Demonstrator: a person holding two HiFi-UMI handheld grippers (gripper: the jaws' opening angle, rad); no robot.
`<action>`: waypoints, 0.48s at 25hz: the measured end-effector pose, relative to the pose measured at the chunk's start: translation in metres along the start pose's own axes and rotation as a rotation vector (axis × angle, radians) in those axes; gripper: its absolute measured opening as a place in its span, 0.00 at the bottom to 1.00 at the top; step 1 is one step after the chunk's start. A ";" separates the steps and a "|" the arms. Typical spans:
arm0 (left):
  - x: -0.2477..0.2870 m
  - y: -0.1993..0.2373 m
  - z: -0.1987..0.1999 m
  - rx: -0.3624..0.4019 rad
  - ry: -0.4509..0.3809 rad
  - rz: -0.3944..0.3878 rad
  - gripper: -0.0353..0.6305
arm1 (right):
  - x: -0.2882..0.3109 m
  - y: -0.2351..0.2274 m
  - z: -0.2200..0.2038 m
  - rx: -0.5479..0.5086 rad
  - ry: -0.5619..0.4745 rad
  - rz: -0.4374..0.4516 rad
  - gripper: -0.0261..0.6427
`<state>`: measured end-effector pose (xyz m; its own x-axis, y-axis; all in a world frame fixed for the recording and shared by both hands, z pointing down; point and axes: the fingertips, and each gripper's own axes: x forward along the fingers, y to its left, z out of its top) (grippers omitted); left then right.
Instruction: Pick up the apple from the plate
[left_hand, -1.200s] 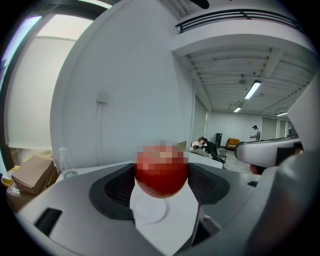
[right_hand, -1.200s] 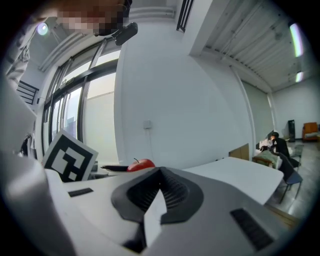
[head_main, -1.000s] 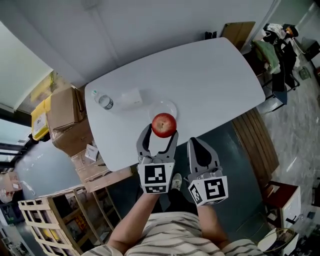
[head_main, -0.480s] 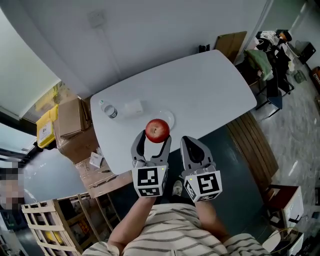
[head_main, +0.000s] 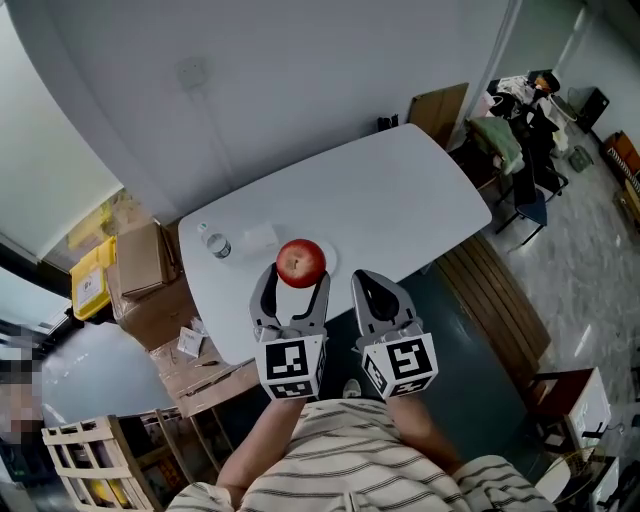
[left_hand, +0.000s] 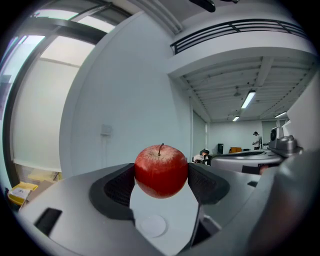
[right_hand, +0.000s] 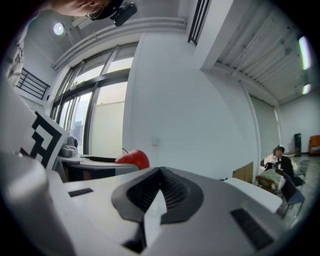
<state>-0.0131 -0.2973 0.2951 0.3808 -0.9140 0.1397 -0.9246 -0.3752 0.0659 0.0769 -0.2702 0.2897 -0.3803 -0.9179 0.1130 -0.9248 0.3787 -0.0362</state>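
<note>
1 apple (head_main: 300, 262) in pinch of L gripper (head_main: 294, 277); R gripper (head_main: 364, 281) tight together; 1 bottle (head_main: 217, 245).

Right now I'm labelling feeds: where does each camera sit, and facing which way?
Head view: on the person's head, steeply down at the table; forearms and both grippers show.
Left gripper view: on the left gripper, level toward a wall, jaws clamping the apple.
Right gripper view: on the right gripper, same wall, jaws shut.
All share the apple.
</note>
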 end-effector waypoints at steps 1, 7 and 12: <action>-0.002 -0.002 0.004 0.007 -0.008 -0.002 0.56 | -0.001 0.000 0.002 0.001 -0.004 -0.002 0.04; -0.007 -0.007 0.021 0.048 -0.059 -0.005 0.56 | 0.004 -0.003 0.018 -0.020 -0.045 -0.005 0.04; -0.008 -0.013 0.023 0.059 -0.063 -0.009 0.56 | 0.003 -0.004 0.024 -0.042 -0.051 0.005 0.04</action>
<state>-0.0039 -0.2890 0.2703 0.3898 -0.9177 0.0768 -0.9206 -0.3904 0.0081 0.0798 -0.2771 0.2666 -0.3863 -0.9203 0.0623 -0.9219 0.3873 0.0050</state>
